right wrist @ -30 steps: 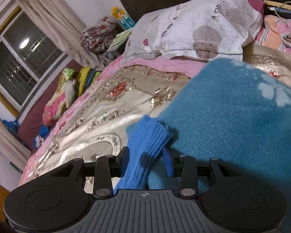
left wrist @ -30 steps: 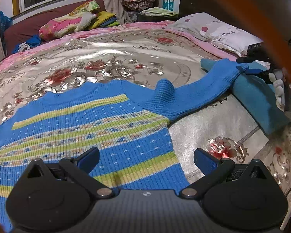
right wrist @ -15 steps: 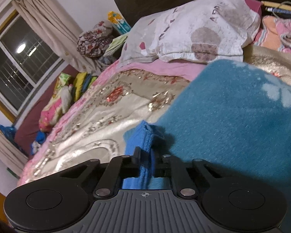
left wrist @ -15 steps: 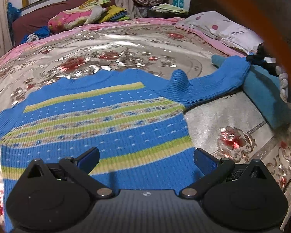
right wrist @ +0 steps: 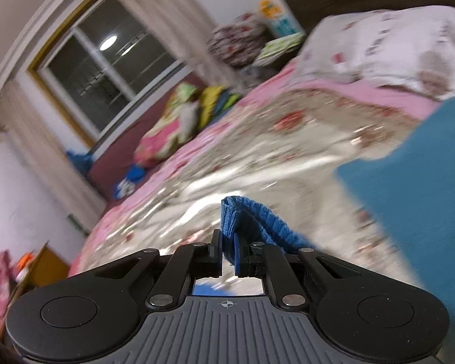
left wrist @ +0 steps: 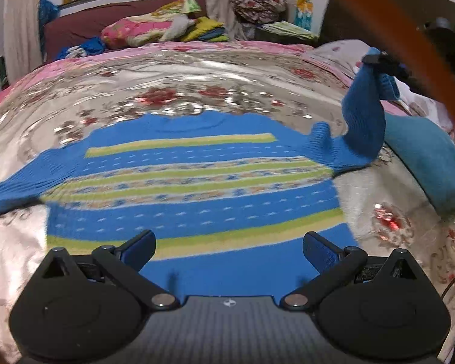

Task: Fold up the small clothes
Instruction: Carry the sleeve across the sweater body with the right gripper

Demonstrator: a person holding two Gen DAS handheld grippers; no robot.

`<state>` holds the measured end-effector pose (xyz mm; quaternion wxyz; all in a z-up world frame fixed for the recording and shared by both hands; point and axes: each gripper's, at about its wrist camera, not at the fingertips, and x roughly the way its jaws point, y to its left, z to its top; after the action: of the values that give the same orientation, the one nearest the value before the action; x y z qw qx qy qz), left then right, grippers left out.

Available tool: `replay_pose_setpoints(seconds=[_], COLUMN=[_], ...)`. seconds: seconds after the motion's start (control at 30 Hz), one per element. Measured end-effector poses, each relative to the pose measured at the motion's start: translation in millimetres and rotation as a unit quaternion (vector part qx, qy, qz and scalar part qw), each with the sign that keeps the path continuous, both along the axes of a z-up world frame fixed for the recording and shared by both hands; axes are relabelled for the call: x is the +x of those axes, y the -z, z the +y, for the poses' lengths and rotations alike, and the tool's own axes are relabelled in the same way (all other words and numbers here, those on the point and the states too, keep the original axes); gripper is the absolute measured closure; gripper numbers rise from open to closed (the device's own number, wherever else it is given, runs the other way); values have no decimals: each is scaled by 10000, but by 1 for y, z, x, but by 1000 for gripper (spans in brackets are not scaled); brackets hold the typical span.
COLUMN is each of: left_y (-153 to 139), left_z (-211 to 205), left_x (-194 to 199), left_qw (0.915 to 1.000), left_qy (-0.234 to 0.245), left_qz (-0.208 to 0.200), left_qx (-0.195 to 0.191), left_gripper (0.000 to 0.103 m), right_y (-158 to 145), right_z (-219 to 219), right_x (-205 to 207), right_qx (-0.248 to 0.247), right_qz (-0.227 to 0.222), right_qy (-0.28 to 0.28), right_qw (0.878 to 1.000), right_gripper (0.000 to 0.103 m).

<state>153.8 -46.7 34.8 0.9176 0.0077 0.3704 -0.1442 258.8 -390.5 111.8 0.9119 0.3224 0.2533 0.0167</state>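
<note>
A small blue sweater (left wrist: 194, 179) with green and patterned stripes lies flat on the flowered bedspread (left wrist: 182, 88). My left gripper (left wrist: 229, 247) hovers open over the sweater's hem, nothing between its fingers. The sweater's right sleeve (left wrist: 364, 121) rises off the bed, its cuff (right wrist: 242, 212) pinched by my right gripper (right wrist: 227, 250), which is shut on it. In the left wrist view the right gripper (left wrist: 379, 62) shows at the upper right, holding the sleeve end up in the air.
A teal blanket (left wrist: 424, 154) lies folded at the bed's right side, also the teal blanket (right wrist: 415, 182). A white pillow (right wrist: 394, 45) sits at the headboard. Piled bedding (left wrist: 154, 30) and clothes line the far edge under the window (right wrist: 106, 60).
My right gripper closed on the sleeve cuff, then lifted it off the teal blanket and carried it away. The left gripper slid left along the sweater, so the whole body now shows.
</note>
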Motion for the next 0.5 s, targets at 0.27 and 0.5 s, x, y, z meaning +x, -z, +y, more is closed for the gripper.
replay_pose_setpoints(seconds=[0.27, 0.5], left_y=[12, 20], left_z=[65, 102], left_x=[1, -1], left_qw=[9980, 9957], left_qy=[-569, -773], left_qz=[-28, -119], left_qx=[-272, -491], left_gripper=[0, 0], right_y=[-4, 23], right_z=[120, 216], right_x=[27, 48], right_qx=[-52, -228], right_qz=[216, 658], right_qy=[-1066, -1650], right_qw=[9941, 9838], right_gripper=[95, 95])
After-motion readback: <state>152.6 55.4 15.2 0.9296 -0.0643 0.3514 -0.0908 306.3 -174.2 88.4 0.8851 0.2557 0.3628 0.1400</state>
